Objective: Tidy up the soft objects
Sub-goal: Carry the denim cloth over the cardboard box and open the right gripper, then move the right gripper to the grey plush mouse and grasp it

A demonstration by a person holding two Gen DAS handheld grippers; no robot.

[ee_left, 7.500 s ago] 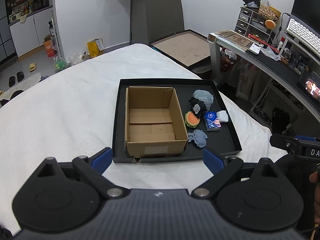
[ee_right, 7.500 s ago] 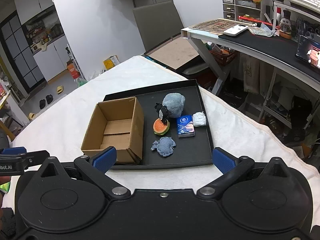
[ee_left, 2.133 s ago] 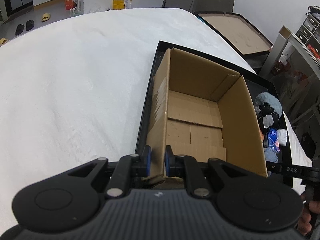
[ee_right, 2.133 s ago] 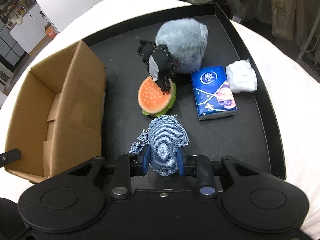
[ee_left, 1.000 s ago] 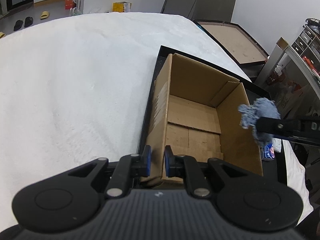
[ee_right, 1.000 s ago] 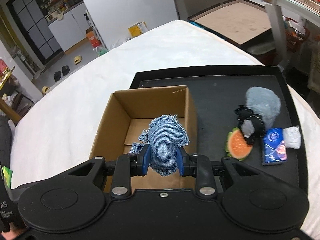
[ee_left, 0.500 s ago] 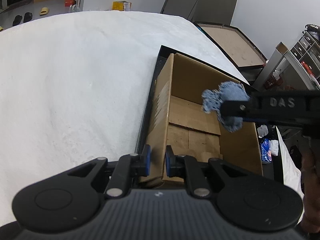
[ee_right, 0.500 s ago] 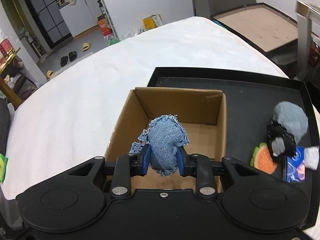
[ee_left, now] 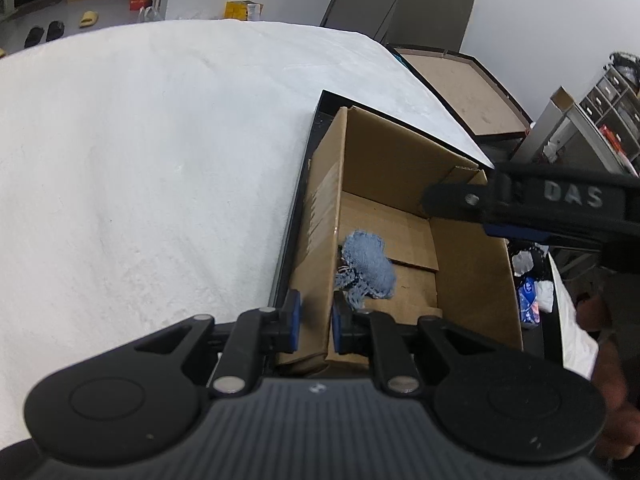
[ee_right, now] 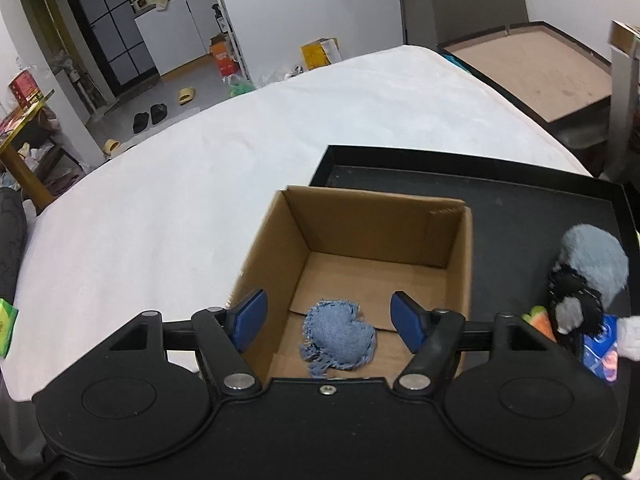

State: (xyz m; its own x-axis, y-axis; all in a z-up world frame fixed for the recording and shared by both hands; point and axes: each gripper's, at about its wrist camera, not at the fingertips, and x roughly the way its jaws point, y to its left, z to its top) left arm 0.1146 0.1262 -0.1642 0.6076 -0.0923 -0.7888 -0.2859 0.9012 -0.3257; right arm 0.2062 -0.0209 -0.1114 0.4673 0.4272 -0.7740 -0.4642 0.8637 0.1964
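Jaws are swinging apart on the right gripper point(ee_right: 328, 316), nothing between the blue pads, and the denim pouch point(ee_right: 340, 340) lies loose on the floor of the cardboard box point(ee_right: 456, 256), toward the near wall. Over on the other side, the left gripper point(ee_left: 314, 320) is clenched on that box's near wall, one pad outside, one inside, pinning it steady; from the left wrist view the pouch sits just beyond the inner pad, at about one o'clock from it. Outward now: the box stands in the black tray point(ee_right: 500, 176), which rests on the white cloth point(ee_right: 200, 184). Out at three o'clock of the box, on the tray floor, the rest wait in a tight cluster: grey plush ball point(ee_right: 596, 260), black-and-grey soft toy point(ee_right: 572, 304) leaning on it, a sliver of watermelon-slice toy point(ee_right: 538, 320), blue tissue pack point(ee_right: 602, 352) and a white bundle point(ee_right: 628, 336) at the frame edge. By my count that's one item boxed, five to go, so the job looks barely started.
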